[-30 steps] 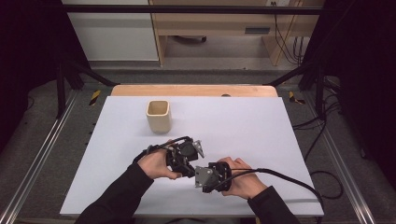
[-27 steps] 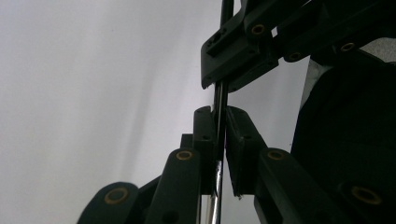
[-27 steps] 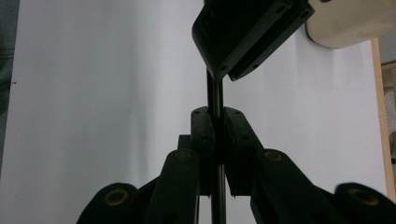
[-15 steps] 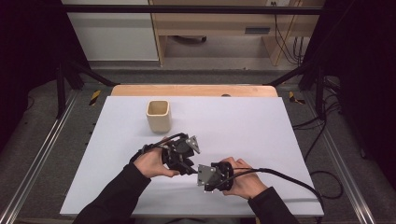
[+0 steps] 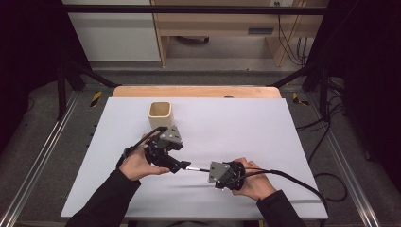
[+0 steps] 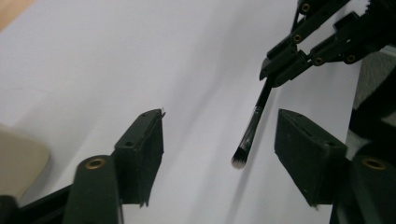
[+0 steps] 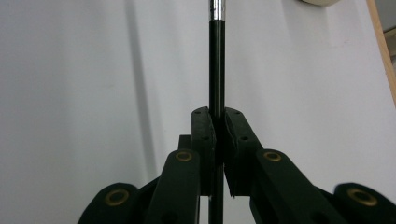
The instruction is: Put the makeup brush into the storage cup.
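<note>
A thin make-up brush (image 5: 196, 169) with a black handle, silver ferrule and pale bristle tip hangs level above the white table (image 5: 265, 123). My right gripper (image 5: 211, 171) is shut on its handle (image 7: 215, 60), pads pressed on both sides (image 7: 218, 119). My left gripper (image 5: 183, 166) stands open and its jaws have just been opening. In the left gripper view the brush's tip (image 6: 252, 128) lies between the pads (image 6: 149, 140) without touching them, and the right gripper (image 6: 280, 60) shows beyond it. A cream square cup (image 5: 161, 115) stands upright behind the left hand.
The cup's edge also shows low at the left (image 6: 18, 158) in the left gripper view. A cable (image 5: 302, 187) trails from the right gripper off the table's front right. A wooden strip (image 5: 196, 91) borders the far edge.
The left gripper's jaws have opened and let go of the brush's tip. The left hand has drawn back to the left and slightly up. The right gripper keeps its hold.
</note>
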Tool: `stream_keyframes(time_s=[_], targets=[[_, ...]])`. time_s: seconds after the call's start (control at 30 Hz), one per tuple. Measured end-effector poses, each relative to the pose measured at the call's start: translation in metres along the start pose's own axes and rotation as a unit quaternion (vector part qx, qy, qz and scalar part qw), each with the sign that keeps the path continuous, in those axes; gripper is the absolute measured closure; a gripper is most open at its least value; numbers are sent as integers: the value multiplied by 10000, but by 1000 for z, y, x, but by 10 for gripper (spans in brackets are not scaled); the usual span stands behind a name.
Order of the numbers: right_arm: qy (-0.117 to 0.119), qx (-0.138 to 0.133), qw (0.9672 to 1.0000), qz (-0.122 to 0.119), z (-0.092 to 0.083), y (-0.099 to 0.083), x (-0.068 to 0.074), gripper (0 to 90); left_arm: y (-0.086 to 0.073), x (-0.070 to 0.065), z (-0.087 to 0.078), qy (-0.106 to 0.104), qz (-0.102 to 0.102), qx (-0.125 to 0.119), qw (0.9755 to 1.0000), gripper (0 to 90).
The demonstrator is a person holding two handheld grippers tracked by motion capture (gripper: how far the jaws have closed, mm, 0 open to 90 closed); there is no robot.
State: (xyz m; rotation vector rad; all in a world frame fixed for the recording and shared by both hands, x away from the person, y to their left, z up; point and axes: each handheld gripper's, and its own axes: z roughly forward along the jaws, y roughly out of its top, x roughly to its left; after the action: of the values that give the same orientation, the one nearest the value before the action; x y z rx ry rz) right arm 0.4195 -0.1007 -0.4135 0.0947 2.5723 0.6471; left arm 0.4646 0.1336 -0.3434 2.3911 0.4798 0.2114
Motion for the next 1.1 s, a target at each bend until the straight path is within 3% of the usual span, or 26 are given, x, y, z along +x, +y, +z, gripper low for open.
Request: stream_keyframes(time_s=[0.07, 0.17, 0.37, 0.73, 0.8, 0.97, 1.1], targets=[[-11, -10, 10000, 3, -1, -3, -2, 840, -7, 2, -6, 99, -133, -193, 9997, 274], [-72, -88, 9997, 233, -1, -6, -2, 839, -17, 4, -12, 288, -391, -522, 9975, 238], [-102, -151, 9991, 383, -1, -10, -4, 839, -40, 5, -17, 514, -681, -843, 9928, 184], [-222, -460, 9942, 944, 0, -18, -4, 839, -72, -4, -19, 631, -1121, -1502, 9802, 157], [-221, -561, 9916, 1141, 0, -19, -3, 839, -75, -5, -16, 653, -1189, -1602, 9777, 147], [-348, -817, 9846, 1504, -1, -23, -5, 839, -79, -7, -12, 715, -1266, -1720, 9743, 133], [-440, -1000, 9780, 1778, 0, -25, -5, 838, -83, -7, -8, 716, -1397, -1895, 9692, 129]])
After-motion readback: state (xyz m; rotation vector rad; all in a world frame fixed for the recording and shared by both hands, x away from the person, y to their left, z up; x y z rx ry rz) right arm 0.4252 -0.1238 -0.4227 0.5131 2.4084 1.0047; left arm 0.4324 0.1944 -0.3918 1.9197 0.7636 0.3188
